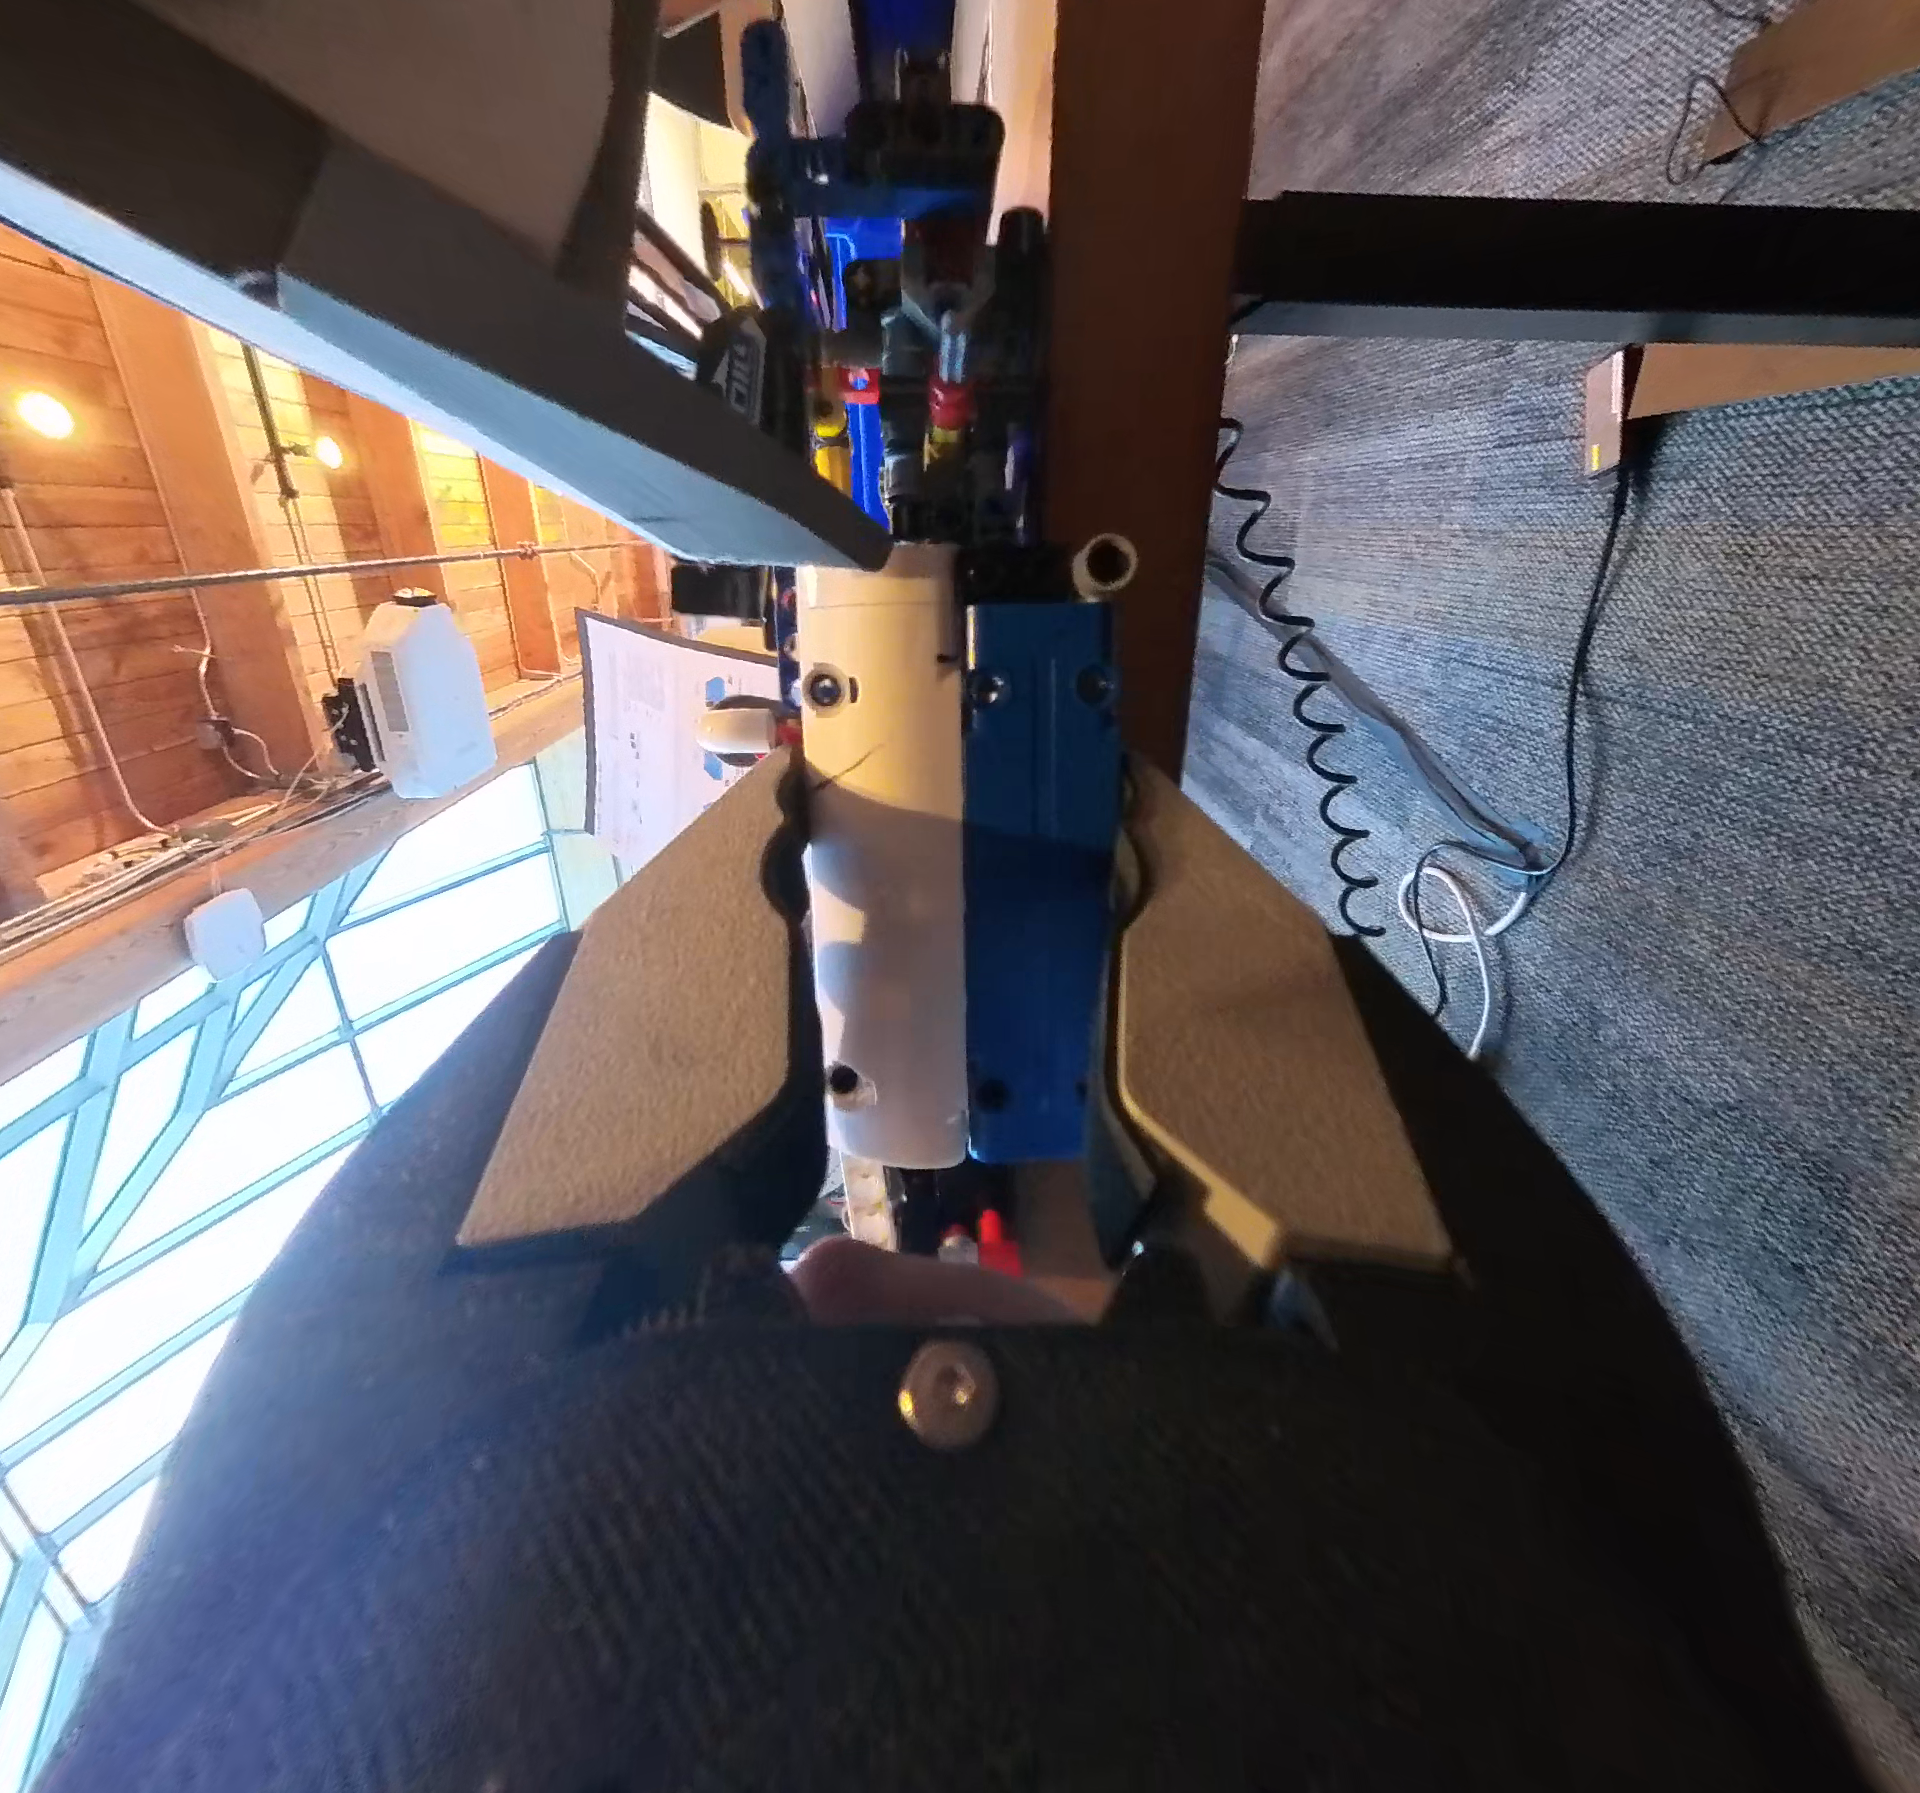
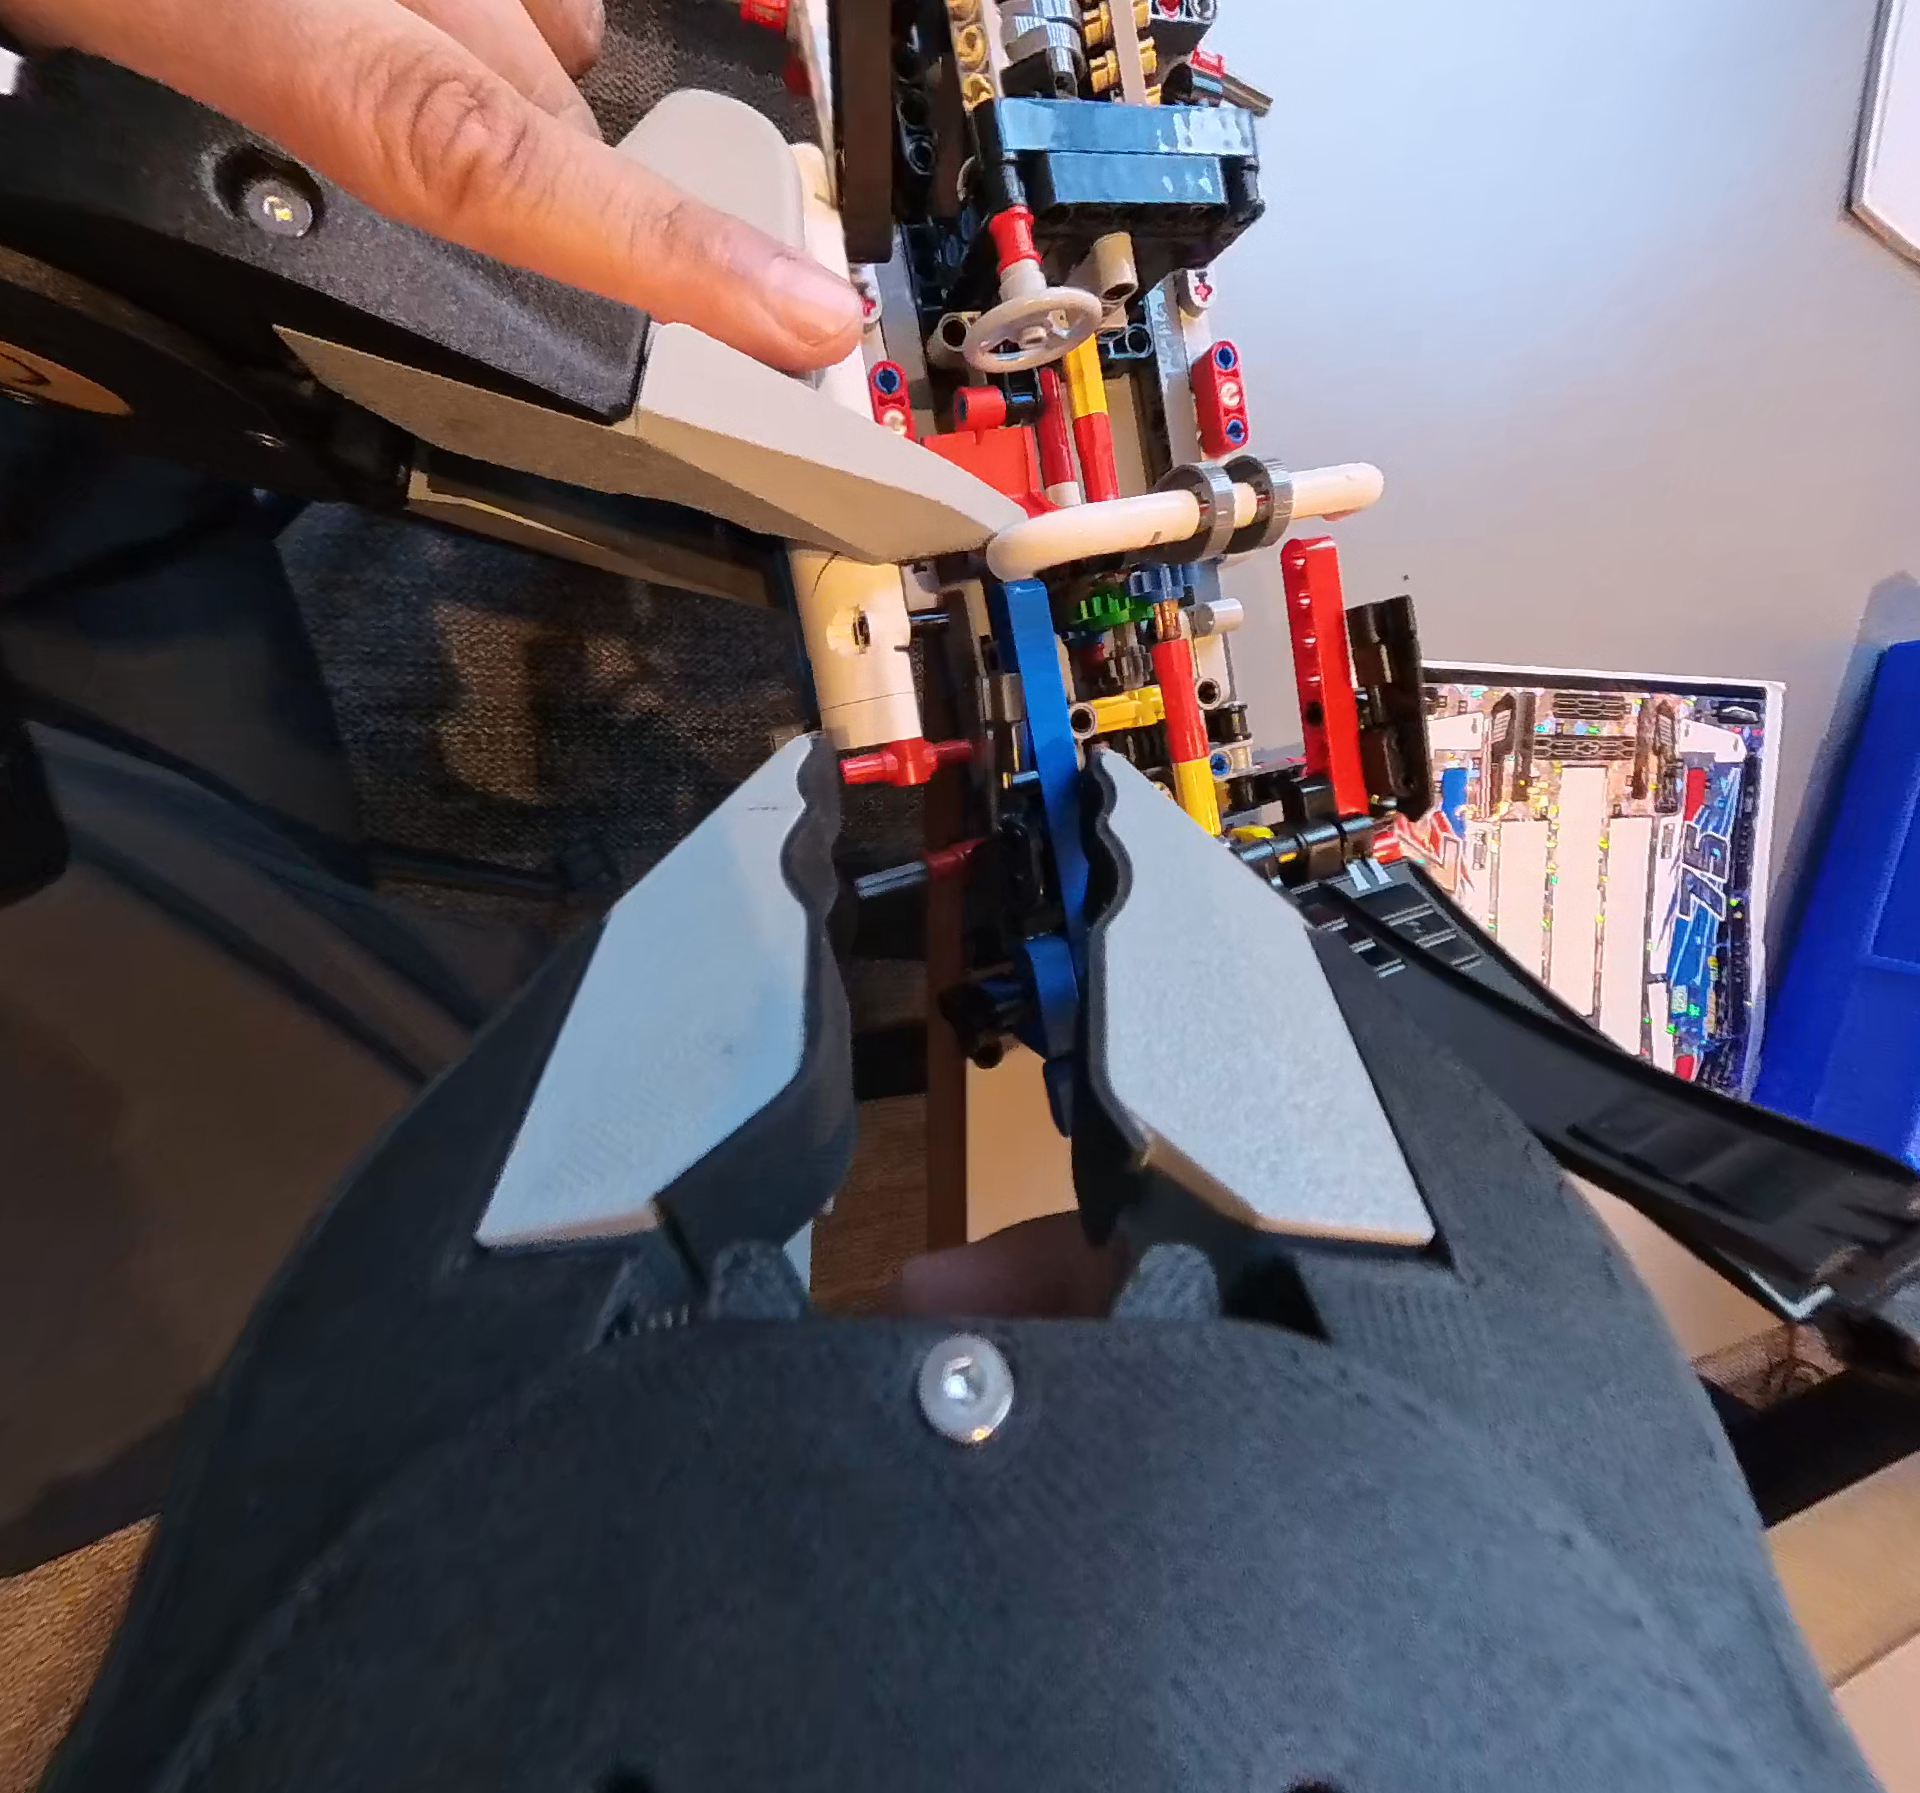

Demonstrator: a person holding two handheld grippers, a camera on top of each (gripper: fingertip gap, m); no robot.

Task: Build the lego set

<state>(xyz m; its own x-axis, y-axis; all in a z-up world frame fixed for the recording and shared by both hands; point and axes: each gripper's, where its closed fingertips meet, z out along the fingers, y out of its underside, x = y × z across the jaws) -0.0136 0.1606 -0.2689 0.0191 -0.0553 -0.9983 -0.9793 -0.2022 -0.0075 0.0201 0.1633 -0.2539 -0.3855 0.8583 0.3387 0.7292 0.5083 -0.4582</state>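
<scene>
Left claw (image 1: pixel 961 808) clamps model (image 1: pixel 966 860) by white and blue panels. Right claw (image 2: pixel 961 839) parted around blue beam (image 2: pixel 1049 808). Step: fitting beam; next calls for aligned press.

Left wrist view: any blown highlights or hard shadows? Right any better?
Left wrist view: window blown out lower left, hard shadow across the white and blue panels, fisheye bends the edges. Right wrist view: even, soft light, the hand slightly soft.

Glossy plastic lego model (image 2: pixel 1049 309); matt grainy hand-held gripper (image 2: pixel 961 912); rough carpet (image 1: pixel 1662 808).
</scene>
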